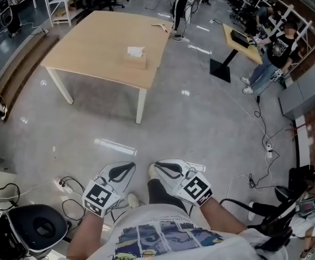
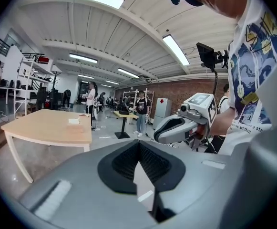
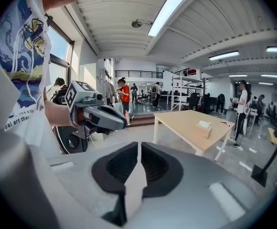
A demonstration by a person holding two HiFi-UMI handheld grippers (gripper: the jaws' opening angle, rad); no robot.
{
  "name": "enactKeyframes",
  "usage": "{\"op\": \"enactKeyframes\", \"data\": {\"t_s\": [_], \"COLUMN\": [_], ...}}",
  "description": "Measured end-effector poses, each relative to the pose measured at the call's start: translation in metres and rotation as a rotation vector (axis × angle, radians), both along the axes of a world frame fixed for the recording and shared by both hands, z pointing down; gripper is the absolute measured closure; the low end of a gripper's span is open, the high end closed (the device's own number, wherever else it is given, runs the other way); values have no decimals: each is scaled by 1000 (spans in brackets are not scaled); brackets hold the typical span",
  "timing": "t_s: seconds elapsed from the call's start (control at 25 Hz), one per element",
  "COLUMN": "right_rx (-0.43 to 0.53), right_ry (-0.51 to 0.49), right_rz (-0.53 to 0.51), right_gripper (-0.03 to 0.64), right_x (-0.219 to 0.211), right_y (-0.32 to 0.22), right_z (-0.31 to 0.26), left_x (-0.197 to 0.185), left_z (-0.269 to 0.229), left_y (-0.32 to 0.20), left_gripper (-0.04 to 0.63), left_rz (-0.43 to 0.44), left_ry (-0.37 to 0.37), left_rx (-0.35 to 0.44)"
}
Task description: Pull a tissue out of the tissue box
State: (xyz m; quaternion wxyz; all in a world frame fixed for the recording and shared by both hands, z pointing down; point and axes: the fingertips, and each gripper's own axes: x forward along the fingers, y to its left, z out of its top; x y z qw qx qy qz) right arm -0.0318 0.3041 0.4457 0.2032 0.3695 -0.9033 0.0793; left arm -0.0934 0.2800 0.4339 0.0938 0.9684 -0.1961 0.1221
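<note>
Left gripper [image 1: 126,169] and right gripper [image 1: 162,169] hang side by side over the floor, well apart from the bench [image 1: 97,47]. Both sets of jaws are clenched on nothing. The tissue box [image 1: 137,61] sits on the bench, white tissue [image 1: 135,51] poking out on top.

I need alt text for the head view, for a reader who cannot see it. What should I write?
A person holds a left hand-held gripper and a right hand-held gripper close to the body, jaws together, above a grey floor. Further ahead, a tissue box stands on a wooden table.
</note>
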Motion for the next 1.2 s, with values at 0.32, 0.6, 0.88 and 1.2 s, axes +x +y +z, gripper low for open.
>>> {"op": "enactKeyframes", "data": {"t_s": [0.32, 0.6, 0.88, 1.2], "right_rx": [22, 35, 15, -17], "right_ry": [-41, -55, -49, -67], "right_rz": [-46, -110, -140, -146], "right_gripper": [603, 595, 594, 590], "right_x": [36, 83, 127, 129], "right_y": [-77, -138, -183, -234], "right_z": [-6, -7, 9, 16], "left_x": [33, 80, 118, 120], "left_z": [-6, -8, -13, 0], "left_y": [-65, -122, -169, -216], "left_gripper": [589, 590, 589, 589], "left_rz": [-47, -102, -151, -143], "left_ry": [-38, -27, -43, -57], "left_rx": [-8, -29, -16, -49]}}
